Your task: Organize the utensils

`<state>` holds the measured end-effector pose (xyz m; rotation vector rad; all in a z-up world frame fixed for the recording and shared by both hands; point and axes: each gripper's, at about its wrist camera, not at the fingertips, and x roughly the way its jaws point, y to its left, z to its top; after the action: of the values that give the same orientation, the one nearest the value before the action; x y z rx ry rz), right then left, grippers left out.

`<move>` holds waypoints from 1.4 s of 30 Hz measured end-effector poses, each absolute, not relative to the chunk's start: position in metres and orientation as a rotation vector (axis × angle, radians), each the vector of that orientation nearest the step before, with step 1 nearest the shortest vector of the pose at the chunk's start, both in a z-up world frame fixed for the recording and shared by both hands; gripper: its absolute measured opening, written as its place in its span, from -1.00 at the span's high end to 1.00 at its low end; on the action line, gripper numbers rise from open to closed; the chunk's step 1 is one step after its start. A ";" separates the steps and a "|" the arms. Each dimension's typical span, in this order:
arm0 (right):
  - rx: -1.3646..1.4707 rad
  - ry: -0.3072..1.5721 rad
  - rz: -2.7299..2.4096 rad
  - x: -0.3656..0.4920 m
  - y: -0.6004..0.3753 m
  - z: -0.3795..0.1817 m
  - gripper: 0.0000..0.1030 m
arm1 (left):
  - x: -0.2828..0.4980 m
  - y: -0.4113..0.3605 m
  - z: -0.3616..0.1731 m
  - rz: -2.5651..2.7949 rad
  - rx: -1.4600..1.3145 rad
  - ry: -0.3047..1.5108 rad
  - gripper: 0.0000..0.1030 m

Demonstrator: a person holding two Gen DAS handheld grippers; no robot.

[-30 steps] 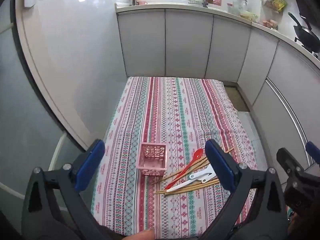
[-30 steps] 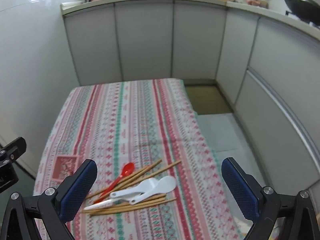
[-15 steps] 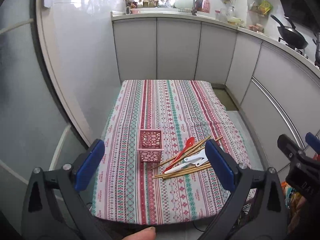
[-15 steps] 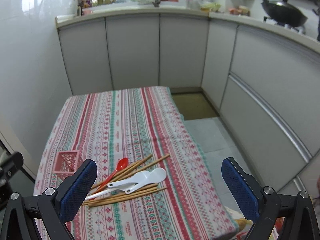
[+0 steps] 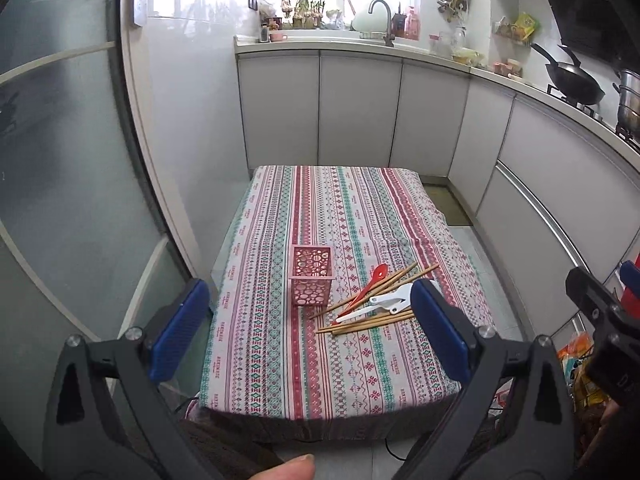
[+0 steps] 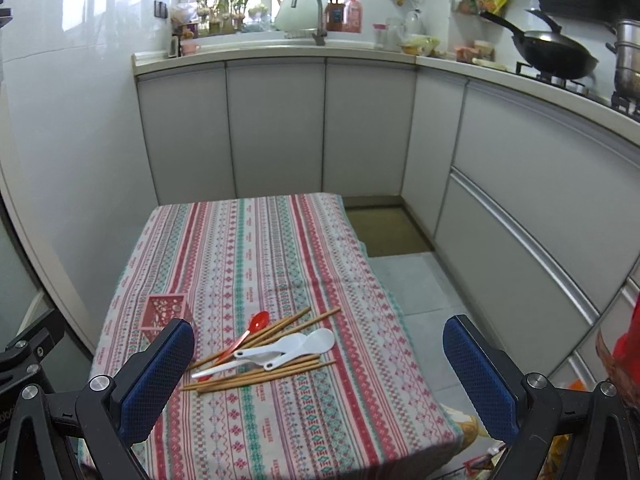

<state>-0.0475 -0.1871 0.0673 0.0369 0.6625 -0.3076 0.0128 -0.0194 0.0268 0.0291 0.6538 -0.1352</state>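
Observation:
A pink perforated holder [image 5: 311, 276] stands upright on the striped tablecloth [image 5: 280, 344]; it also shows in the right wrist view [image 6: 162, 312]. To its right lies a pile: a red spoon [image 5: 370, 282], white spoons [image 5: 390, 302] and several wooden chopsticks [image 5: 368, 322]. The right wrist view shows the red spoon [image 6: 252, 330], the white spoons [image 6: 296, 346] and the chopsticks [image 6: 260, 376]. My left gripper [image 5: 308, 332] is open and empty, held back from the table's near edge. My right gripper [image 6: 316, 376] is open and empty, also back from the table.
Grey kitchen cabinets [image 5: 360, 112] wrap round the far and right sides. A counter holds a sink tap [image 5: 384, 20], a wok [image 6: 556, 56] and a pot. A white wall and glass door [image 5: 60, 160] stand on the left. Tiled floor [image 6: 416, 292] lies right of the table.
Both grippers have pulled back and up from the table, so the whole table and more of the kitchen show. The utensils and holder have not moved.

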 end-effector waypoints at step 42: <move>0.000 0.667 -0.290 0.004 -0.207 0.045 -0.98 | 0.071 -0.053 0.015 -0.218 0.082 0.645 -0.95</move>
<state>0.0045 -0.2074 0.0451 -0.0004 0.6670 -0.2899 0.0705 -0.0534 0.0146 0.0820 0.6451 -0.2176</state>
